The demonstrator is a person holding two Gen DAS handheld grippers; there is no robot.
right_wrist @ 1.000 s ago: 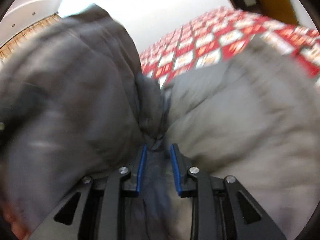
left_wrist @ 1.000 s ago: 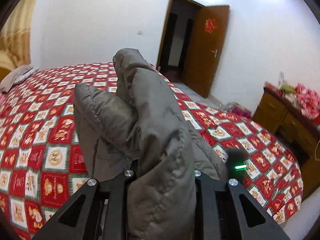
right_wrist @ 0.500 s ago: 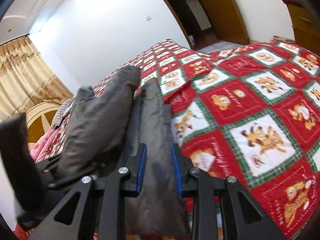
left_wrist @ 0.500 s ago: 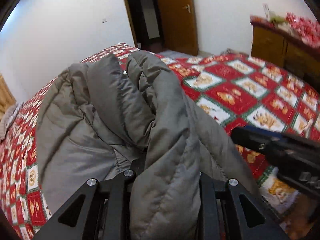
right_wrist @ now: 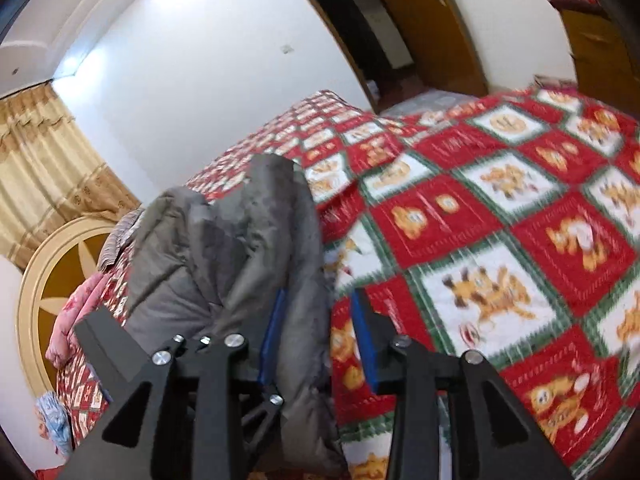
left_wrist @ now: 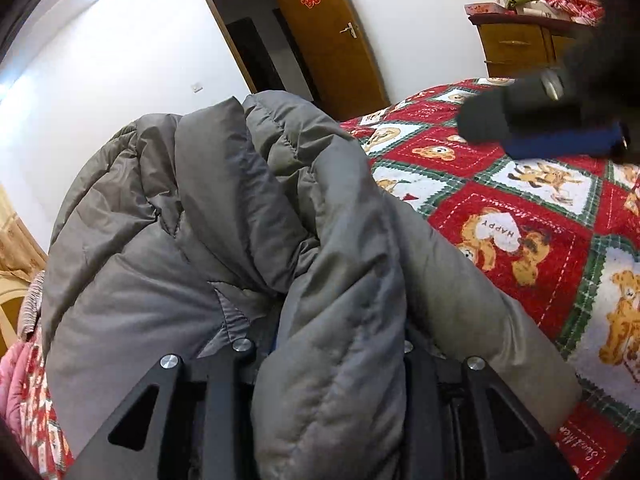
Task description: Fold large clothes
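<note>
Right now both grippers are letting go: the left gripper (left_wrist: 332, 364) is opening around a thick fold of the grey jacket (left_wrist: 208, 240), heaped on the bed (left_wrist: 520, 208), while the right gripper (right_wrist: 318, 332) (its right pad already clear) opens beside another fold. Puffy padding could spring the fold apart.

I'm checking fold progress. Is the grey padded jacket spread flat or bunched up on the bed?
Bunched up. The grey padded jacket stands in thick doubled layers on the patterned bedspread, not flat.
</note>
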